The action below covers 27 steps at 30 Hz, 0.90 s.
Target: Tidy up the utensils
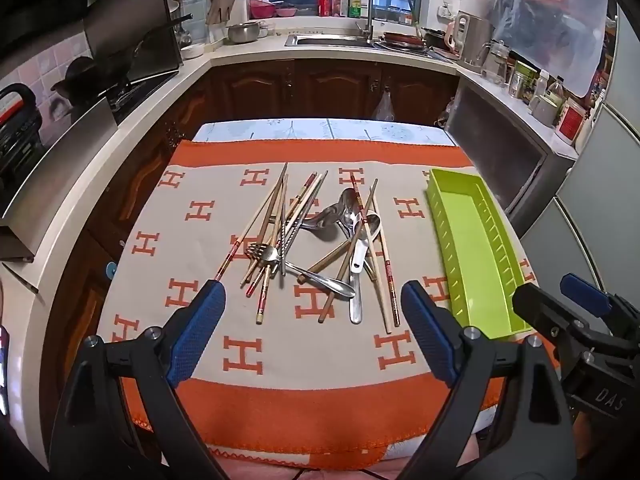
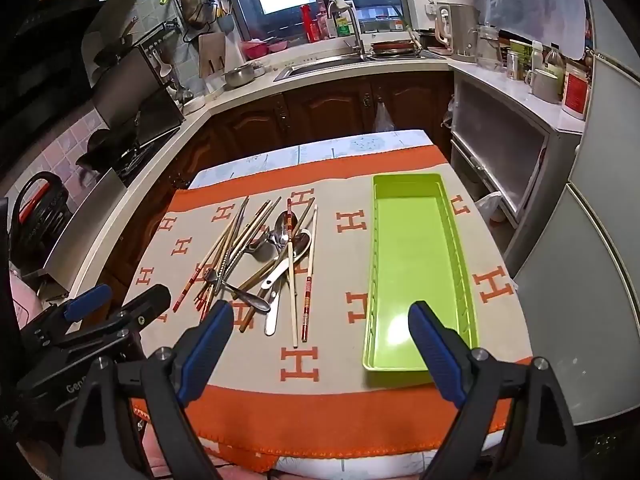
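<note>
Hovering with jaws spread wide and empty, the left gripper (image 1: 313,312) faced the utensil pile (image 1: 316,240) lying lengthwise just ahead of it, nearer than the right gripper (image 2: 321,332), whose parted jaws pointed between that pile and the green tray (image 2: 420,264).

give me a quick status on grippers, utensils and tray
Left gripper and right gripper open, empty. Utensil pile tangled on cloth. Green tray empty, nothing blocking.
</note>
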Tool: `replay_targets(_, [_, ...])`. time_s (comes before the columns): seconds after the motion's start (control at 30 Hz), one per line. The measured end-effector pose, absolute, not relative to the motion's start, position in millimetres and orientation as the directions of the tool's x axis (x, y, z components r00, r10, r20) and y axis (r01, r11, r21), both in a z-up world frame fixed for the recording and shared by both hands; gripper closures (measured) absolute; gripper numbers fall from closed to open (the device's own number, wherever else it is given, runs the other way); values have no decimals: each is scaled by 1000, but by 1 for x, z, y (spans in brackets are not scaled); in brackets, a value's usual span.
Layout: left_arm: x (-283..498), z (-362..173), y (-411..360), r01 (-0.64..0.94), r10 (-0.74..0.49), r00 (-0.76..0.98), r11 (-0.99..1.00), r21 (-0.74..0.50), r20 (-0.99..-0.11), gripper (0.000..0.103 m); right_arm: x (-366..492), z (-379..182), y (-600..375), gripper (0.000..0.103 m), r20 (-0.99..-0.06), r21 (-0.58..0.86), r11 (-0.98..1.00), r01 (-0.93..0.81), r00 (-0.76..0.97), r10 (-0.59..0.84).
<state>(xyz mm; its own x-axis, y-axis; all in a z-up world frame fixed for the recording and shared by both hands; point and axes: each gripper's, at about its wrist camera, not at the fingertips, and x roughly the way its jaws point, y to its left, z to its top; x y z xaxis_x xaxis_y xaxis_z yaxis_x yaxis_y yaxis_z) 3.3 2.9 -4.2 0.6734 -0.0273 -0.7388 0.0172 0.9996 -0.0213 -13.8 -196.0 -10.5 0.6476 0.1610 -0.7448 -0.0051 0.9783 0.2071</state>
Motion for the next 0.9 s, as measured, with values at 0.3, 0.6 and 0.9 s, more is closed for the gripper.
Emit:
replay_targets(0.3, [3,-4,5,-3,-10,659,1000,-16,-752,16,-13,-11,-191,14,-745,208,978,-20,645,172])
replay_targets(0.6, [2,-3,5,17,-37,661,999,-34,-750,28,-12,-11,-190,16,-745,219,975,-30,641,186])
replay_targets(0.9, [-2,-3,-2,75,-70,662,997,-27,-746,30,-10,-17,-191,17,-765,229,973,-3,617,182])
